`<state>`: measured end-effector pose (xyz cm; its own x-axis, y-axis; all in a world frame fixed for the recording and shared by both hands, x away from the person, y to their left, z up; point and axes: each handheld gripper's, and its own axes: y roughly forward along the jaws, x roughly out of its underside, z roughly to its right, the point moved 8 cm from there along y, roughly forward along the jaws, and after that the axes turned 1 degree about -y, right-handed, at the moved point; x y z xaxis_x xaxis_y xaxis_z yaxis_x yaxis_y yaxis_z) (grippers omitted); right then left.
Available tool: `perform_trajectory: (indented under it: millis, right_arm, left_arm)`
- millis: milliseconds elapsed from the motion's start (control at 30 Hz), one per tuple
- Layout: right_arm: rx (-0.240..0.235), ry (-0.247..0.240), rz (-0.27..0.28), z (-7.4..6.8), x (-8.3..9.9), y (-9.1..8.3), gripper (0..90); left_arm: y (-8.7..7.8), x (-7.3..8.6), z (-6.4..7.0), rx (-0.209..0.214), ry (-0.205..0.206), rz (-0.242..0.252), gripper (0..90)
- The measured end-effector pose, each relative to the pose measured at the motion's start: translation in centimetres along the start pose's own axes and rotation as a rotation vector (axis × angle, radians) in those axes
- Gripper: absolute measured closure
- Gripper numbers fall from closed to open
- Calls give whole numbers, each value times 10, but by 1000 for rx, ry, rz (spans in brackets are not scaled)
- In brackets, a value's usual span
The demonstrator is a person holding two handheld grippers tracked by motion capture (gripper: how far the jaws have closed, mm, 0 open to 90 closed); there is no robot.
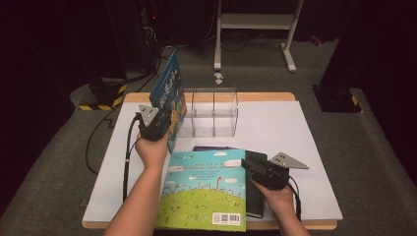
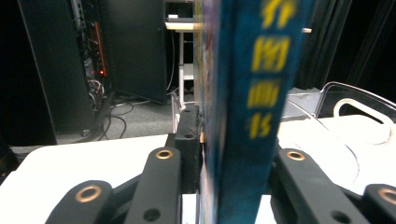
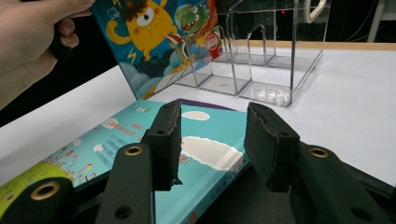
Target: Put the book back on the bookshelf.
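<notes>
From the high view, the left gripper (image 1: 158, 123) holds a blue monster book (image 1: 168, 93) upright by its lower edge, just to the left of the clear plastic organizer (image 1: 212, 112); holding it on edge looks meant for sliding it into one of the slots. The right gripper (image 1: 255, 167) rests low on the green picture book (image 1: 206, 189), which lies flat over a dark book (image 1: 254, 199) on the white table (image 1: 295, 147), probably steadying the stack.

In the left gripper view, the jaws are closed narrowly on the blue monster book (image 2: 243, 116), its spine rising straight ahead between them. The clear plastic organizer (image 2: 355, 100) curves just to the right; its near wall is what could catch the book.

In the right gripper view, the jaws stand partly apart and grip nothing, the green picture book (image 3: 205, 140) directly beneath them. Ahead stand the clear plastic organizer (image 3: 261, 56) and the blue monster book (image 3: 159, 42), tilted by the person's hand (image 3: 28, 42).
</notes>
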<state>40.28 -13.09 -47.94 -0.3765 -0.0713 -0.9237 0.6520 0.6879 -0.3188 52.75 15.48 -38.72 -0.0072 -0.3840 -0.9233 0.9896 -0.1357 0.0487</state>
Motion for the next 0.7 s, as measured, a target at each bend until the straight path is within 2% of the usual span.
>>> perform_trajectory:
  millis: [300,433,700]
  right_arm:
    - [-3,3,-8,0,1,1,545]
    - [-5,6,-13,0,1,2,541]
    - [-5,5,-14,0,1,1,542]
  left_arm:
    - [-4,1,-5,20,1,-3,603]
    - [-5,2,-5,35,-14,-8,518]
    - [-8,5,-2,63,-2,-29,409]
